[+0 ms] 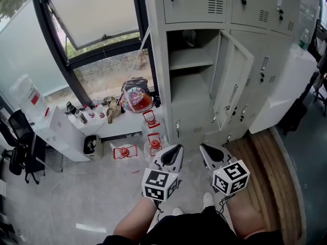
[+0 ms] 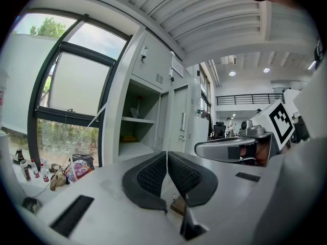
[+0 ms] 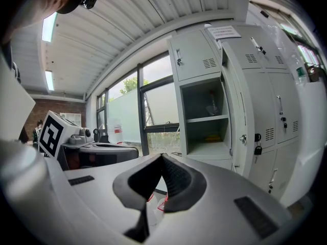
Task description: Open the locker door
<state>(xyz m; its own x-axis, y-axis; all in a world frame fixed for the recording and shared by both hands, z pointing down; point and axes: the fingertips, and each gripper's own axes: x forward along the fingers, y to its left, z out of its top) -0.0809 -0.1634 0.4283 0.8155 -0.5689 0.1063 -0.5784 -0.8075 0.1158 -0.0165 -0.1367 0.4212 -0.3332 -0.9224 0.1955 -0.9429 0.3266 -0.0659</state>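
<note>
Locker door (image 1: 232,80) is swung open. Your left gripper (image 1: 172,151) and right gripper (image 1: 207,151) sit side by side facing it, jaws together, holding nothing.

A colourful bag (image 1: 137,99) sits on the window ledge (image 1: 115,130) near small bottles (image 1: 80,115). Red-handled jugs (image 1: 155,143) cluster close by

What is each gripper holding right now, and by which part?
Nothing. The left gripper and right gripper are both shut and empty, apart from the locker door.
</note>
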